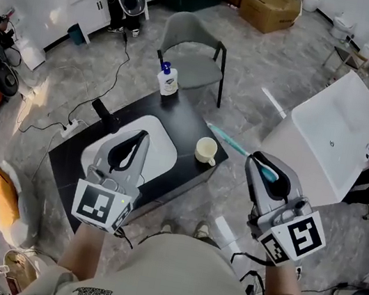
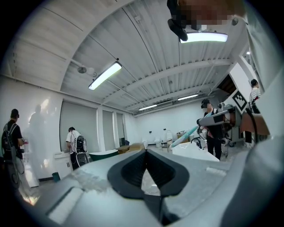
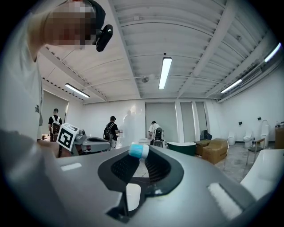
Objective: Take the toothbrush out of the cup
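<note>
A cream cup (image 1: 206, 150) stands on the right part of the black table (image 1: 191, 119), with nothing sticking out of it. The teal toothbrush (image 1: 230, 141) hangs in the air to the right of the cup, lying nearly level. My right gripper (image 1: 256, 157) is shut on its handle. In the right gripper view, the brush's end (image 3: 138, 151) shows between the closed tips of the right gripper (image 3: 142, 156). My left gripper (image 1: 146, 134) hovers over the white basin (image 1: 164, 152); its jaws meet at the tip and hold nothing. The left gripper view shows the left gripper (image 2: 145, 151) and the toothbrush (image 2: 183, 135) far to the right.
A soap bottle (image 1: 169, 80) stands at the table's far edge and a black faucet (image 1: 107, 117) at the basin's left. A grey chair (image 1: 190, 52) is behind the table, a white bathtub (image 1: 336, 131) to the right, and cardboard boxes (image 1: 269, 6) farther back. People stand near the far wall.
</note>
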`<state>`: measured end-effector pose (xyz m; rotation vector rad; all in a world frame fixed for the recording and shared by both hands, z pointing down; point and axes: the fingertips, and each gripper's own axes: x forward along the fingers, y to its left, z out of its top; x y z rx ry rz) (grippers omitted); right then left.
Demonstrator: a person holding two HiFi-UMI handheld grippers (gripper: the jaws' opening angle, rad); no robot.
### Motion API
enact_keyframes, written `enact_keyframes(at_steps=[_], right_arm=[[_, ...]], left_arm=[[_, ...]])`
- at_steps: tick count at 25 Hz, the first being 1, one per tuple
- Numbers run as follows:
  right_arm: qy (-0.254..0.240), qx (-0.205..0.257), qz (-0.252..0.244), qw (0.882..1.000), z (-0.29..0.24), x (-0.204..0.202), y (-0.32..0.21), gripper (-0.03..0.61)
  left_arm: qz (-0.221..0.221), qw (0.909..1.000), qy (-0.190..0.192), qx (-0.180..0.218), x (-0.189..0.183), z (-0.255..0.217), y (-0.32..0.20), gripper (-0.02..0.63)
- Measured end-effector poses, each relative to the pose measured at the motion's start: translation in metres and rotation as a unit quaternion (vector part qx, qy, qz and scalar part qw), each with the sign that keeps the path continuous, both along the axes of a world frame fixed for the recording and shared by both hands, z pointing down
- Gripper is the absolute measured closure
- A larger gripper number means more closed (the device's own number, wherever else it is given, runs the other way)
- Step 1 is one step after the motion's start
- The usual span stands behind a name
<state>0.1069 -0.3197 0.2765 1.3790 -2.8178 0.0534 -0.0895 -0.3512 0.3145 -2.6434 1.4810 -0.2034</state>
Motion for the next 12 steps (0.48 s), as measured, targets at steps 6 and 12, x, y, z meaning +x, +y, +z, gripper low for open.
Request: enact_keyframes(at_steps=[6, 12], right_arm=[[-0.003, 0.002, 0.002, 1.0, -0.0012, 0.003, 0.0013, 0.54], [0.001, -0.001, 0.006, 1.0, -0.002, 0.0016, 0.0, 0.538]], left_arm=[[0.0, 0.9996, 0.026, -0.011, 0.001, -0.001, 0.0023, 0.612], [0.006, 0.9997, 0.021, -0.011, 0.0034, -0.0032, 0.0024, 0.612]])
